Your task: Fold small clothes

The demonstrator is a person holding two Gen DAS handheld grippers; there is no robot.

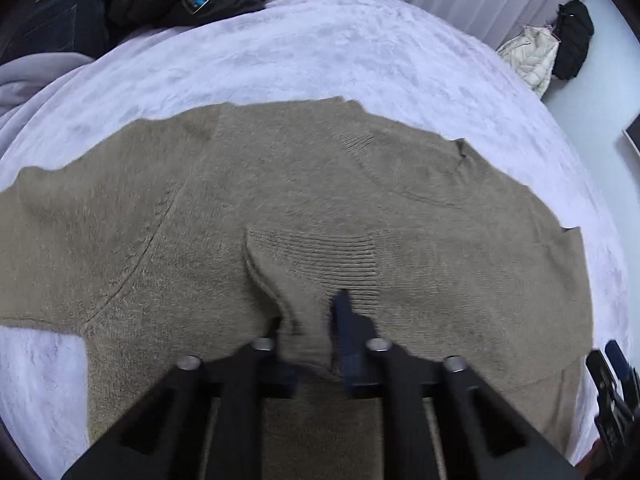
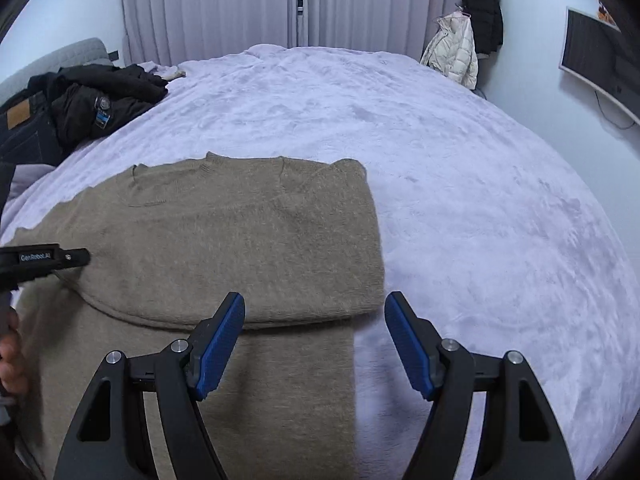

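Left tongs pinch the sweater's cuff; right tongs gape over its hem (nothing held), bedspread at two o'clock.

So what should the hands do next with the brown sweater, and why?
Probably the left gripper should carry the ribbed cuff it has pinched across the brown sweater and lay that sleeve flat. Its jaws are shut on the knit, so the sleeve is in hand. On the other side the sweater already has a straight folded edge, and the right gripper hangs open and empty above the purple blanket.
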